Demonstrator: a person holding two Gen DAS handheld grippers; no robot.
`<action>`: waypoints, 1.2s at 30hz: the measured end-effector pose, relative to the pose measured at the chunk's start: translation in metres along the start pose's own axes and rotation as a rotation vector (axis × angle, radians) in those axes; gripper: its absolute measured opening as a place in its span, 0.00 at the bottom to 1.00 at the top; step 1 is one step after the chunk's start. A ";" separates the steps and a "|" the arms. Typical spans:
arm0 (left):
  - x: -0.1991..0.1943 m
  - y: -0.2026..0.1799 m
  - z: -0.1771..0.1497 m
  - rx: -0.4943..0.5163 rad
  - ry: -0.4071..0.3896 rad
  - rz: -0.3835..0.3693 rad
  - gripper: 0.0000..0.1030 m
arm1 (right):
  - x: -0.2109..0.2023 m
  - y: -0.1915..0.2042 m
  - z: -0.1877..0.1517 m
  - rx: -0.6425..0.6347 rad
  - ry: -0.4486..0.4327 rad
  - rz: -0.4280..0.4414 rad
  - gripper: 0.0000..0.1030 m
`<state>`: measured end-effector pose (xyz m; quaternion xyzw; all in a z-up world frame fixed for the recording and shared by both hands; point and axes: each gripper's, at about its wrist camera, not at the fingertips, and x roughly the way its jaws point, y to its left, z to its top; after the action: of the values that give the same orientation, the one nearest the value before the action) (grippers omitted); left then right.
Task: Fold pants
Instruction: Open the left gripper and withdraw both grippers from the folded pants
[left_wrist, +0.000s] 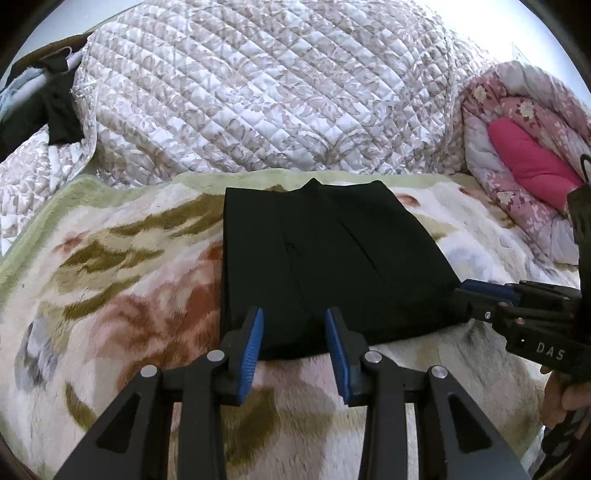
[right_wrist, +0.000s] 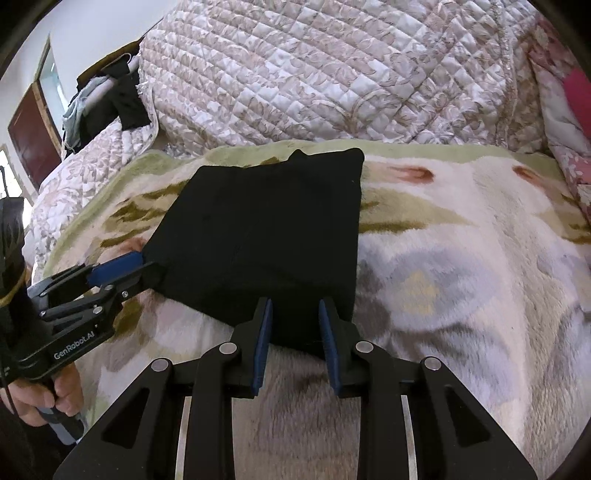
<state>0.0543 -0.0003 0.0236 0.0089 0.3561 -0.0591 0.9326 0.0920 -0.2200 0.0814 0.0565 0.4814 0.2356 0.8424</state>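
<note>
Plush blanket (left_wrist: 110, 295), cream with olive, rust and grey flower shapes and a pale green border, covers the surface under and ahead of the jaws. Beyond it a quilted bedspread (left_wrist: 258, 92), white with beige leaf print, rises in a heap. Right of the jaws, a pink floral comforter (left_wrist: 517, 122) rolled around a magenta cushion (left_wrist: 532, 162). Far left, dark clothes (right_wrist: 122, 96) draped on a rail, a white wall (right_wrist: 92, 37), a dark red door (right_wrist: 31, 136). Daylight, even.

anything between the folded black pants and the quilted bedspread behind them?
Only a bare strip of the floral fleece blanket, its green border. The black pants stop short of the quilted bedspread. Both wrist views show it, clearest in the right.
</note>
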 end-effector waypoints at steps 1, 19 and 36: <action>-0.002 0.001 0.000 -0.013 0.004 -0.011 0.37 | -0.003 0.000 -0.001 0.003 -0.001 -0.004 0.26; -0.044 0.007 -0.026 -0.099 0.043 0.008 0.40 | -0.045 0.017 -0.031 -0.025 -0.054 -0.035 0.41; -0.012 0.009 -0.034 -0.099 0.112 0.056 0.45 | -0.019 0.019 -0.037 -0.075 0.022 -0.084 0.44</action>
<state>0.0238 0.0114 0.0064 -0.0240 0.4097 -0.0147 0.9118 0.0463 -0.2163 0.0825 0.0022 0.4833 0.2186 0.8478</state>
